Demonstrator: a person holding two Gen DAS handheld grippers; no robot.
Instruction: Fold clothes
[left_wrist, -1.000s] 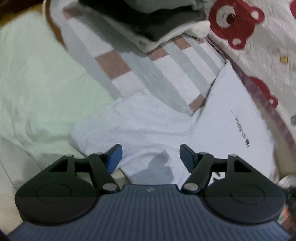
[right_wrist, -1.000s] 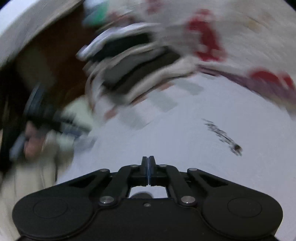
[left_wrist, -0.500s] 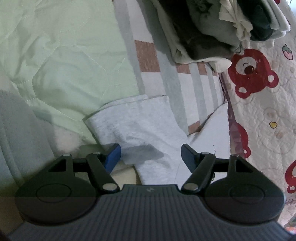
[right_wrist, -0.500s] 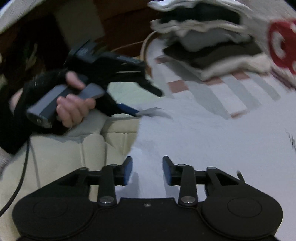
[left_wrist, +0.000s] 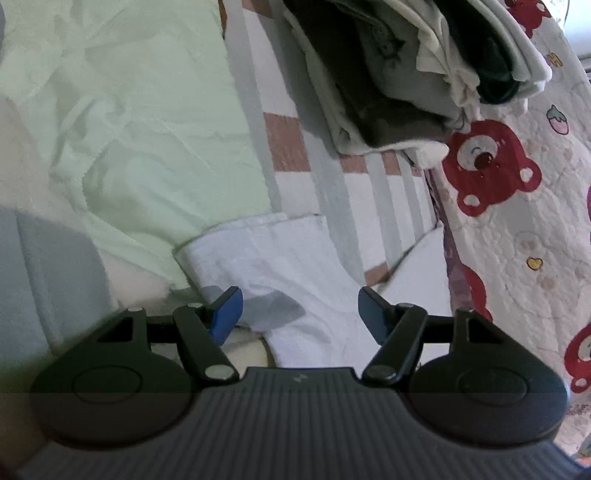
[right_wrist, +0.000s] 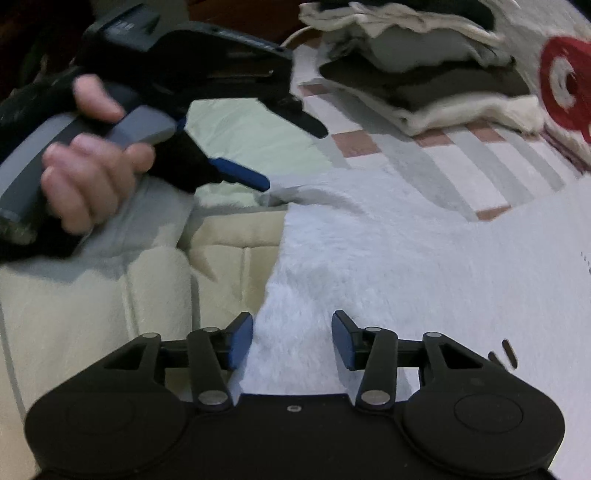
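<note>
Bedding all round: striped sheet (left_wrist: 332, 206), bear quilt (left_wrist: 517, 206), folded stack (left_wrist: 406, 85) behind. We have both jaws released, left gripper (left_wrist: 297, 306) over the white shirt's (right_wrist: 388, 258) sleeve (left_wrist: 280, 254), right gripper (right_wrist: 291, 338) at its near edge. We judge this shirt barely started; sleeve and body folds remain.

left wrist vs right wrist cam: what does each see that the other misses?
Left wrist only: the whole red bear print on the white quilt, and the spread tip of the white garment's sleeve.

Right wrist only: the person's left hand holding the left gripper, and the cream padded cushion.

Both: the white fleecy garment, the stack of folded clothes, the striped checked sheet, open jaws.
</note>
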